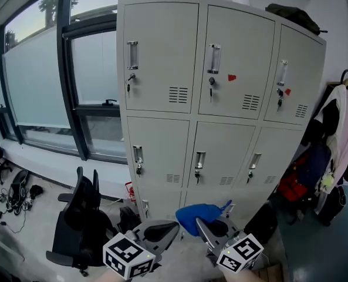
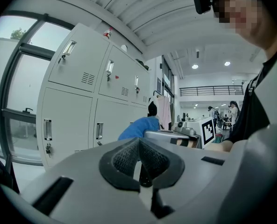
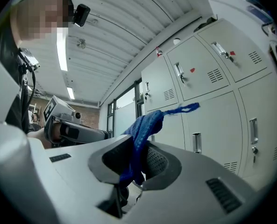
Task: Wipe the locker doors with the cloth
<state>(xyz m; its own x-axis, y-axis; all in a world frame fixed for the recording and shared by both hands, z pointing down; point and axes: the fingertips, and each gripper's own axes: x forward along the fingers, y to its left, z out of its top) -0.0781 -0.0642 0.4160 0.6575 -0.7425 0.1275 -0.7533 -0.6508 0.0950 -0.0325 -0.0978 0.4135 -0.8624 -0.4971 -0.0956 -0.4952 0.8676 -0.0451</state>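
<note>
The cloth point(image 1: 198, 215) is a bright blue knitted rag, bunched up, with a thin loose loop trailing from one end. It is pinched between the pads of the right claw point(image 1: 208, 227), low in front of the bottom rows of the pale grey locker doors point(image 1: 162, 57). Just beside it, the left claw point(image 1: 160, 231) is clenched on nothing, its ribbed pads pressed together.
</note>
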